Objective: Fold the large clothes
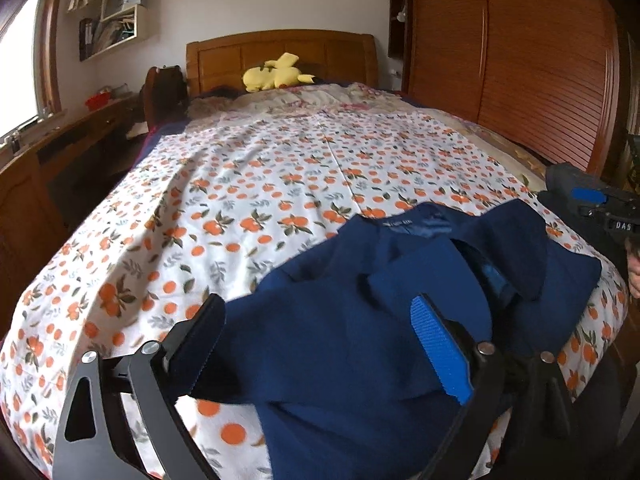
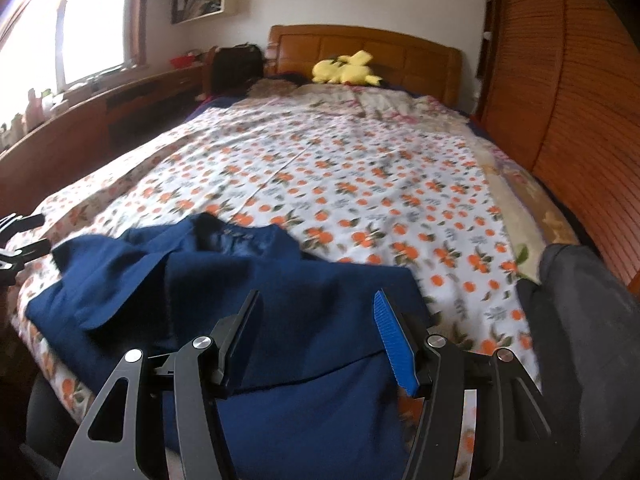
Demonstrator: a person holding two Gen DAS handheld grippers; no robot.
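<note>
A large navy blue garment (image 1: 360,280) lies crumpled at the foot end of the bed, its collar with a label turned toward the headboard. My left gripper (image 1: 316,314) stands wide open low over it, with cloth lying between the two fingers and no pad pressing on it. In the right wrist view the same garment (image 2: 240,272) spreads across the near left part of the bed. My right gripper (image 2: 316,300) hovers over its near edge with its jaws apart and nothing pinched. The body of the right gripper (image 1: 592,200) shows at the right edge of the left wrist view.
The bed carries a white sheet with an orange-fruit print (image 1: 248,184). A yellow plush toy (image 1: 276,74) rests by the wooden headboard. A slatted wooden wardrobe (image 1: 520,60) lines the right side, a wooden desk (image 1: 60,140) the left. Dark grey fabric (image 2: 572,280) sits at the bed's right corner.
</note>
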